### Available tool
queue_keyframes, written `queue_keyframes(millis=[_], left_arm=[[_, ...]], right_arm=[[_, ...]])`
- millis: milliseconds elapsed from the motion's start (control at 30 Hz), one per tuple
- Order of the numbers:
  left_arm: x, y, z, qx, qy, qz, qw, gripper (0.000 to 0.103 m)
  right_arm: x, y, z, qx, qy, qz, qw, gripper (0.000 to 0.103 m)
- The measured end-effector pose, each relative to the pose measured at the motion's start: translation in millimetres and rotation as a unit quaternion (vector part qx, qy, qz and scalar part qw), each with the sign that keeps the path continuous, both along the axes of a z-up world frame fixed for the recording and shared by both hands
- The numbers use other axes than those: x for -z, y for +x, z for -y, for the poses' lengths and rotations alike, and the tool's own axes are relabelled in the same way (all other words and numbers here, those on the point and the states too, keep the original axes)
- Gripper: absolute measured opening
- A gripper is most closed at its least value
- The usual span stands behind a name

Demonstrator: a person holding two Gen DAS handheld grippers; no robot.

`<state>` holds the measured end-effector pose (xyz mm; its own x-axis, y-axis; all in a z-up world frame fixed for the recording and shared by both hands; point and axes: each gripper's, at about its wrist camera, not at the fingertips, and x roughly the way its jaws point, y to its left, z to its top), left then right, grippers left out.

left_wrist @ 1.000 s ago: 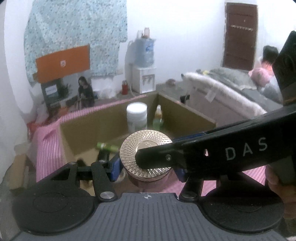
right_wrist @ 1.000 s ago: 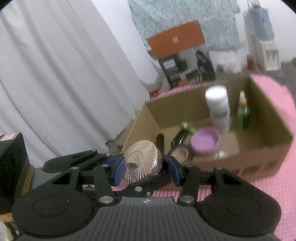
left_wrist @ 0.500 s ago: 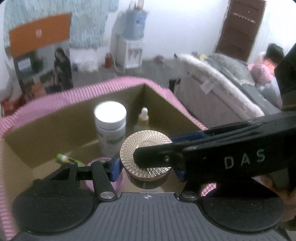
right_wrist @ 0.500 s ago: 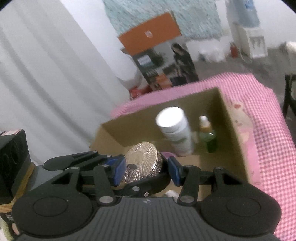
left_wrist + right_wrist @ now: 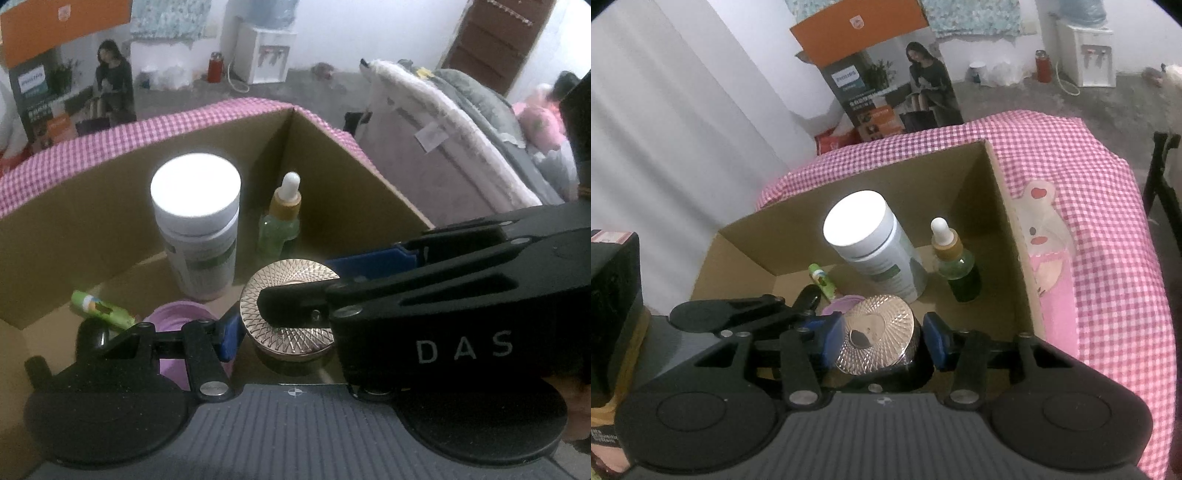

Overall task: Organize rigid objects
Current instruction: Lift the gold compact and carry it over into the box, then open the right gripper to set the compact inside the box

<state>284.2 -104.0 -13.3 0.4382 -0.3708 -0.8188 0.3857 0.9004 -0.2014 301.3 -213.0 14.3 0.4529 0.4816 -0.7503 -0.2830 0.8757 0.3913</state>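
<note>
Jar with a gold patterned lid (image 5: 875,334) sits between the blue pads of both grippers, above the near part of an open cardboard box (image 5: 1008,236).

Left gripper (image 5: 286,314): from its own camera, the left blue pad (image 5: 229,334) lies against the lid's edge; the right pad is hidden behind the other tool's black finger, which crosses the lid top. Appears clamped on the jar.

Right gripper (image 5: 882,338): jaws have just been closing, with the jar between them. Left pad (image 5: 833,332) touches the lid rim; right pad (image 5: 932,338) sits close to the jar's dark body, contact there too tight to call. Read as gripping the jar.

Whether the jar rests on the box floor cannot be told; tools hide its base.

Box contents, right wrist view:
- white-capped bottle (image 5: 871,243), upright, toward the back
- green dropper bottle (image 5: 955,258), upright, just right of it, near the right wall
- small green tube (image 5: 822,280), lying left of the white bottle
- purple lid or dish (image 5: 840,306), directly behind the jar, partly hidden
- dark object (image 5: 807,297) beside the tube, too obscured to identify

Box stands on a pink checked cloth (image 5: 1089,192).
</note>
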Motion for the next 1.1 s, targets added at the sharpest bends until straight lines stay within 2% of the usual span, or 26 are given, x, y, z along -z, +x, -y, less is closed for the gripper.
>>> queue_keyframes(millis=[200,600,700,800,933,1000,1100], left_arm=[[4.2,3.6,0.4,0.0,0.0,-0.024,0.9997,0.058],[0.5,0.5,2.4,0.002,-0.002,-0.012,0.9999,0.061],[-1.4,-3.8,0.5,0.002,0.002,-0.006,1.0,0.062],[-4.8,-11.5,-2.9,0.01,0.011,0.007,0.9999,0.065],[-6.0,-23.8,-10.1,0.012,0.031,0.023,0.9992,0.066],[-6.2,-29.0,-14.0,0.011,0.028,0.023,0.9993,0.066],[-5.5,-37.0,-20.3,0.013,0.022,0.022,0.9994,0.066]], right_arm=[[0.7,2.9,-5.8,-0.006,-0.014,-0.004,1.0,0.05],[-2.6,0.3,-6.5,0.004,-0.014,0.002,1.0,0.051],[-13.7,-6.4,-1.2,0.008,-0.002,0.022,1.0,0.051],[-34.4,-19.3,8.0,0.017,0.0,0.064,0.998,0.051],[-49.3,-33.9,20.0,0.036,-0.041,0.111,0.992,0.051],[-43.3,-35.2,24.0,0.048,-0.078,0.116,0.989,0.054],[-25.8,-34.7,26.0,0.057,-0.116,0.1,0.987,0.055]])
